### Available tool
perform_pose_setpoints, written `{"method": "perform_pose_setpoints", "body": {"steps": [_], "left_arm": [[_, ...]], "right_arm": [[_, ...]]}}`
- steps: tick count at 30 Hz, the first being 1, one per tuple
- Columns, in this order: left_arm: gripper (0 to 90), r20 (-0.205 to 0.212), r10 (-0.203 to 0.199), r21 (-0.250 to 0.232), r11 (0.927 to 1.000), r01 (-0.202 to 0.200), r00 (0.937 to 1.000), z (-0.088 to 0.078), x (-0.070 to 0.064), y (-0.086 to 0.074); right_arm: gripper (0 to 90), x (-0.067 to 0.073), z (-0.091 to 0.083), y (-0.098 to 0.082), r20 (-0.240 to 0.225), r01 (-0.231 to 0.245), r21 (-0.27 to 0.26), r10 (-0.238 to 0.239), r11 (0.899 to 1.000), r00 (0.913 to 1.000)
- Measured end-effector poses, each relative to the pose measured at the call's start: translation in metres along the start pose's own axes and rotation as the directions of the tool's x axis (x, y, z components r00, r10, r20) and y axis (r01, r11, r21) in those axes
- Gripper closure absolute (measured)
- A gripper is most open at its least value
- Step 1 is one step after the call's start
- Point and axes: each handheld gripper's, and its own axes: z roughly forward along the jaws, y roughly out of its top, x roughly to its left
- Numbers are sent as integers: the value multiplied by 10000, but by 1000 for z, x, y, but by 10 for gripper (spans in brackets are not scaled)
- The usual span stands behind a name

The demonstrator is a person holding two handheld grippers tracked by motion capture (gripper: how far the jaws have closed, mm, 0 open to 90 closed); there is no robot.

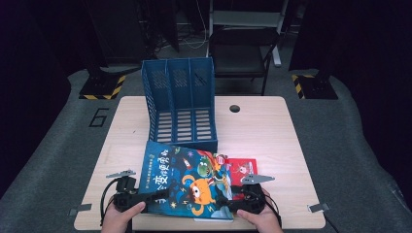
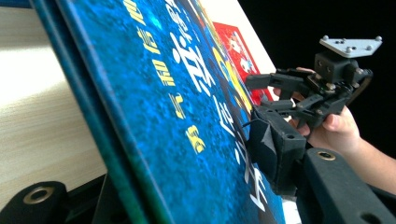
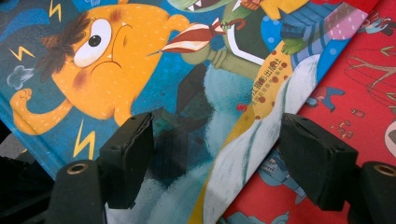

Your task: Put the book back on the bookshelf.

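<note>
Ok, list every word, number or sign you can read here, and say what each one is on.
"6": painted on the grey floor left of the table.
Large white and yellow Chinese title: on the blue picture book; too blurred to quote reliably.
Small Chinese line on a yellow band of the same cover: too small.
Red book: no legible text.

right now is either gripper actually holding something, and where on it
The left gripper grips the blue picture book at its left edge, one jaw over the cover and one under. The right gripper stands open over the book's right part, pinching nothing.
</note>
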Motion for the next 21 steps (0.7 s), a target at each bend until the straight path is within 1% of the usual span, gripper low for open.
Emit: {"method": "perform_pose_setpoints", "body": {"steps": [2,7,10,11,12,14,17,18,19,21], "left_arm": [[521,37,-26,86,10000,26,10000,0,0,0],[530,139,-100,108,9999,98,9999,0,2,1],[548,100,-69,131,9999,67,9999,-1,0,4],[548,116,-55,203,9998,53,9999,-3,0,5],[558,93,-93,160,9998,91,9999,-5,-1,7],[577,-43,-46,8,10000,46,10000,-7,-1,11],[602,-102,-61,-52,10000,61,9999,-12,-2,16],[611,-118,-81,-106,9999,79,9999,-13,-2,17],[618,-120,-92,-98,9999,91,9999,-14,-2,18],[626,-173,-73,-203,9998,70,9998,-16,-1,20]], "right_arm": [[264,0,0,0,-18,52,-5,-52,10000,10000],[260,0,0,0,-18,81,19,-81,10000,10000],[254,0,1,1,-132,148,49,-148,9999,9998],[254,0,1,1,-132,148,49,-148,9999,9998],[253,1,2,1,-159,133,58,-132,9999,9998],[250,3,3,1,-240,222,118,-219,9997,9995],[246,5,6,3,-347,240,168,-235,9996,9991],[245,5,7,3,-396,321,161,-314,9994,9987],[243,6,8,3,-449,285,176,-277,9994,9986],[239,6,9,4,-510,506,207,-495,9985,9975]]}}
